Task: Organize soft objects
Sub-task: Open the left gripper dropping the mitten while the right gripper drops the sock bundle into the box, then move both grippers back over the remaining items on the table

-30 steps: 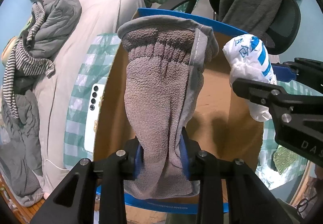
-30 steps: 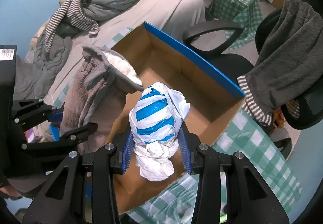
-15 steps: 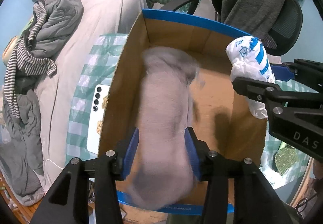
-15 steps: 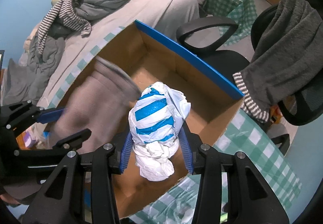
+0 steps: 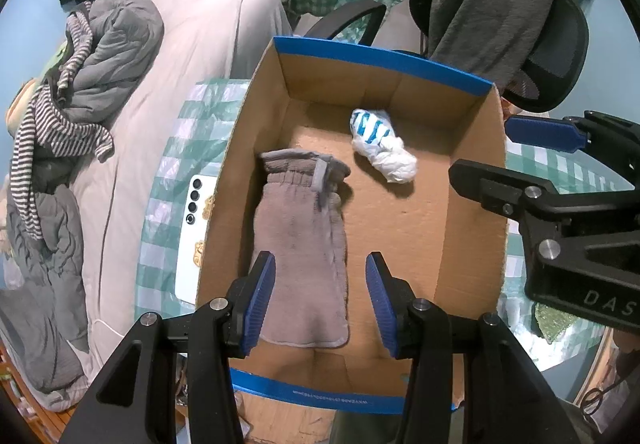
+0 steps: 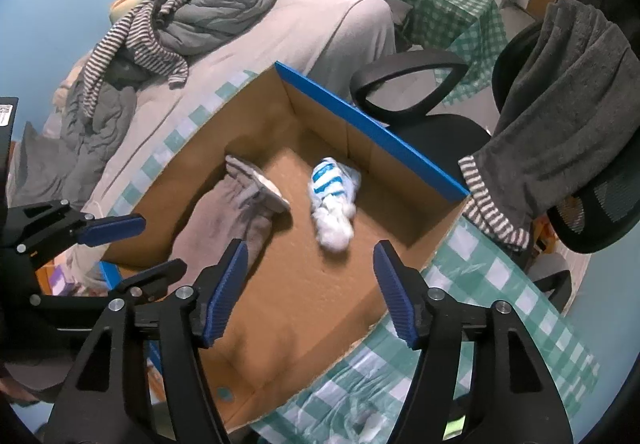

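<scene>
Cardboard box (image 5: 472, 244) floor holds grey sock (image 5: 300, 244) and striped bundle (image 5: 382, 147); both grippers (image 5: 320, 300) (image 6: 308, 284) just opened, empty.

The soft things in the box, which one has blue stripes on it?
The white bundle lying near the far wall of the cardboard box has the blue stripes. The other soft thing, the grey fuzzy mitten beside it, is plain grey all over.

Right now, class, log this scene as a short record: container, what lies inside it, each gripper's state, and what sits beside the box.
container: open cardboard box, blue rim
contents: grey sock lying flat; white-and-blue bundle beside it, apart
left gripper: open, above the sock, holding nothing
right gripper: open, holding nothing
beside box: white phone on checked cloth
</scene>
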Demonstrator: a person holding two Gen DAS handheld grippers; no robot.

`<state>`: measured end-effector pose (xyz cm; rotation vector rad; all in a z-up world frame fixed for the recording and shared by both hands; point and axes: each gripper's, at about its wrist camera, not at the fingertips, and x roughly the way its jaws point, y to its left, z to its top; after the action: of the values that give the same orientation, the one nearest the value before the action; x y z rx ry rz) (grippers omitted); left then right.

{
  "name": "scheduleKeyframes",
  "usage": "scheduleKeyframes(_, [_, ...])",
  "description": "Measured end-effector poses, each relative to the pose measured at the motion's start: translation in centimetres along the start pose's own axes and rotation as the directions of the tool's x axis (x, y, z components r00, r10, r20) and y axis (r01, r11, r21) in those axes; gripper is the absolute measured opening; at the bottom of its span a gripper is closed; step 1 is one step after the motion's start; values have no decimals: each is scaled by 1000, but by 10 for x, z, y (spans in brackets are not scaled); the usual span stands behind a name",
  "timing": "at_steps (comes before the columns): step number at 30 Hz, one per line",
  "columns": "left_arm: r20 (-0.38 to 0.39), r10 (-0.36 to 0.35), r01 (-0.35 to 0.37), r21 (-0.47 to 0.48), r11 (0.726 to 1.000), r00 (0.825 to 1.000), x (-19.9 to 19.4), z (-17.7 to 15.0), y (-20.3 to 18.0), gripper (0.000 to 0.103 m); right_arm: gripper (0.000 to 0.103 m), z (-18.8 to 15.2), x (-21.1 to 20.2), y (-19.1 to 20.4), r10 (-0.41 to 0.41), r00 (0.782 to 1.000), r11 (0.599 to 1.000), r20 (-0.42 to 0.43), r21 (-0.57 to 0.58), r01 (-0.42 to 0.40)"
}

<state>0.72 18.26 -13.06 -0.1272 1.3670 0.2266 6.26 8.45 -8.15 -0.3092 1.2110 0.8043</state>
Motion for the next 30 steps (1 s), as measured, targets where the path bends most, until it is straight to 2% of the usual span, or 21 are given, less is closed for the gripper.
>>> scheduleKeyframes(9, [9, -2, 2, 2, 1000, 1000, -12, -5, -6, 48, 71, -9, -17, -6, -9, 1000, 1000, 22, 17, 9])
scheduleKeyframes(16, [24, -20, 19, 11, 1000, 1000, -23, -6, -14, 48, 71, -20, -39, -15, -4, 997, 1000, 80, 7, 3])
scheduleKeyframes(23, [30, -38, 37, 57, 998, 999, -28, -5, -39, 48, 71, -36, -63, -37, -23, 992, 998, 123, 62, 15])
scheduleKeyframes(30, [35, -58, 53, 130, 990, 998, -34, -3, -72, 48, 71, -57, -85, -67, -40, 992, 992, 122, 127, 25])
